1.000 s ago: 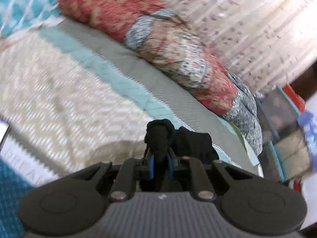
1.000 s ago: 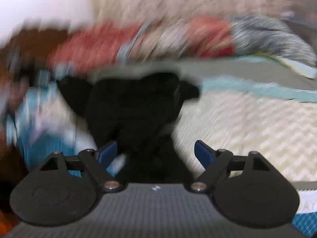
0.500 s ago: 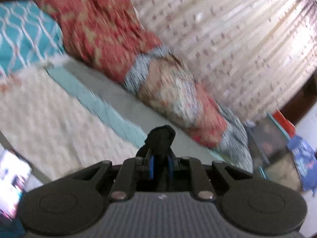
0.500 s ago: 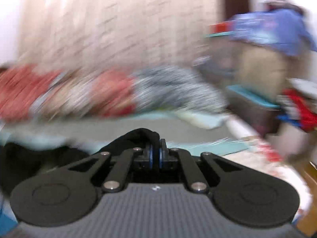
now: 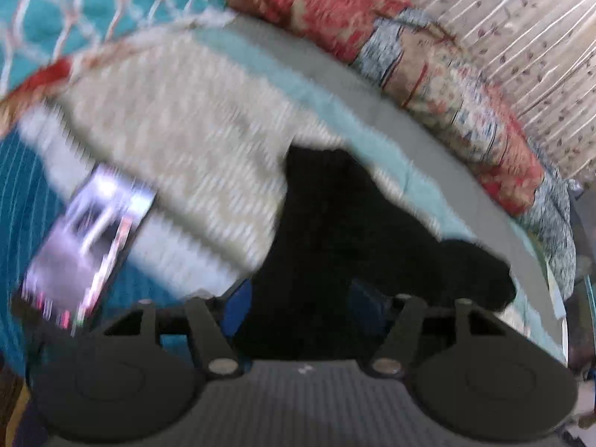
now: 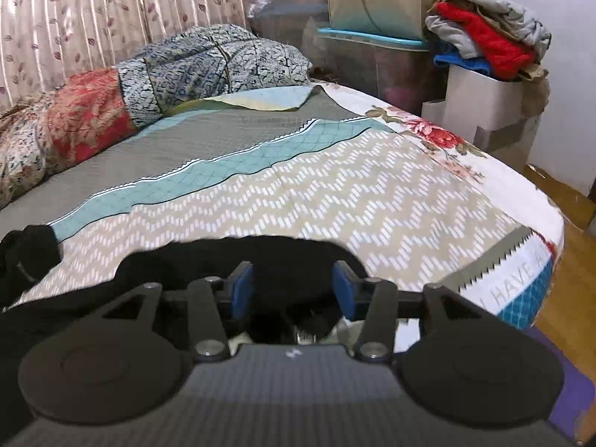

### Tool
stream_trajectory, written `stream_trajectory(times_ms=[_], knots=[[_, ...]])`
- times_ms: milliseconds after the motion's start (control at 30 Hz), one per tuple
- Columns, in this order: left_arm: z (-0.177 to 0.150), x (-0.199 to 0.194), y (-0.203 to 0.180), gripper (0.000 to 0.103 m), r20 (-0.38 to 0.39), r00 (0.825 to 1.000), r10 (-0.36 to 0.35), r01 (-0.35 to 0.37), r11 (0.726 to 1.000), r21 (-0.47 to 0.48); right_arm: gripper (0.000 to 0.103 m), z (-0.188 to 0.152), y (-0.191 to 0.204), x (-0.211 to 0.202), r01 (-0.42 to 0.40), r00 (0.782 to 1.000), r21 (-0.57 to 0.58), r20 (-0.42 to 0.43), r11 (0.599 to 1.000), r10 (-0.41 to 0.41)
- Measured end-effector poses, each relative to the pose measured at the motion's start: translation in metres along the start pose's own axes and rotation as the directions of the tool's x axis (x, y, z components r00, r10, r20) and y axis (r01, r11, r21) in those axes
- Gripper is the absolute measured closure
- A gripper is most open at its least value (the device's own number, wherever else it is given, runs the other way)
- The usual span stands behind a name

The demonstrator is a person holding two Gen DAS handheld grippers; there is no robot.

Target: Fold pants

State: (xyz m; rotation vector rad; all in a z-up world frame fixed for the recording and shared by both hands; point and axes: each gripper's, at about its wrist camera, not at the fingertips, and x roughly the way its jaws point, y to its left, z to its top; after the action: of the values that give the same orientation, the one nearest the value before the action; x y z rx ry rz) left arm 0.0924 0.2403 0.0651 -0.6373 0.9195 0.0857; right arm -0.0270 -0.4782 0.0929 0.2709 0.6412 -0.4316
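The black pants [image 5: 335, 223] lie on the patterned bedspread [image 5: 178, 141], running from the middle of the blurred left wrist view down under my left gripper [image 5: 301, 301]. Its jaws are opening, with black cloth loose between the blue pads [image 5: 236, 309]. In the right wrist view a folded edge of the pants [image 6: 290, 257] lies across the front, between the blue pads [image 6: 242, 290] of my right gripper [image 6: 293, 287]. Its jaws are opening too. Another bunch of the pants [image 6: 29, 257] shows at the left edge.
A phone [image 5: 85, 246] with a lit screen lies on the bed, left of the left gripper. A rolled quilt [image 6: 156, 85] runs along the curtain. Storage boxes [image 6: 376, 56] and a pile of clothes [image 6: 488, 41] stand beyond the bed's right edge [image 6: 540, 246].
Half a second ago both grippers were shut on black cloth; now both sets of jaws stand apart. The left gripper has dropped towards the bed, and the right has swung sideways along it.
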Motion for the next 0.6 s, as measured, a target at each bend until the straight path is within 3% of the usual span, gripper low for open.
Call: stream_trajectory(times_ms=[100,200,333,367,433,500,600], knots=[[-0.026,0.007,0.023,0.022,-0.075,0.994,-0.081,0.074,0.993,-0.095,0.050,-0.009,-0.007,0.008,-0.041,0.999,0.067,0.001,0.997,0.041],[-0.034,0.019,0.032,0.012,-0.098,0.976,-0.193,0.170,0.965,-0.202,0.050,-0.021,-0.016,0.026,-0.097,0.995,0.184,-0.021,0.978,0.102],[-0.036,0.044,0.026,0.009,-0.104,0.961,-0.258,0.222,0.937,-0.269,0.050,-0.035,-0.023,0.029,-0.157,0.982,0.319,-0.053,0.935,0.183],[-0.037,0.052,0.024,0.015,-0.103,0.962,-0.254,0.219,0.938,-0.269,0.050,-0.034,-0.027,0.031,-0.173,0.977,0.335,-0.058,0.926,0.204],[-0.039,0.065,0.021,0.037,-0.113,0.970,-0.216,0.178,0.944,-0.278,0.050,-0.036,-0.027,0.036,-0.184,0.972,0.344,-0.076,0.921,0.223],[-0.040,0.071,0.018,0.065,-0.112,0.975,-0.192,0.154,0.948,-0.280,0.051,-0.031,-0.029,0.048,-0.200,0.962,0.348,-0.109,0.916,0.252],[-0.040,0.068,0.020,0.088,-0.107,0.980,-0.168,0.134,0.953,-0.273,0.060,-0.014,-0.032,0.071,-0.219,0.949,0.375,-0.133,0.901,0.287]])
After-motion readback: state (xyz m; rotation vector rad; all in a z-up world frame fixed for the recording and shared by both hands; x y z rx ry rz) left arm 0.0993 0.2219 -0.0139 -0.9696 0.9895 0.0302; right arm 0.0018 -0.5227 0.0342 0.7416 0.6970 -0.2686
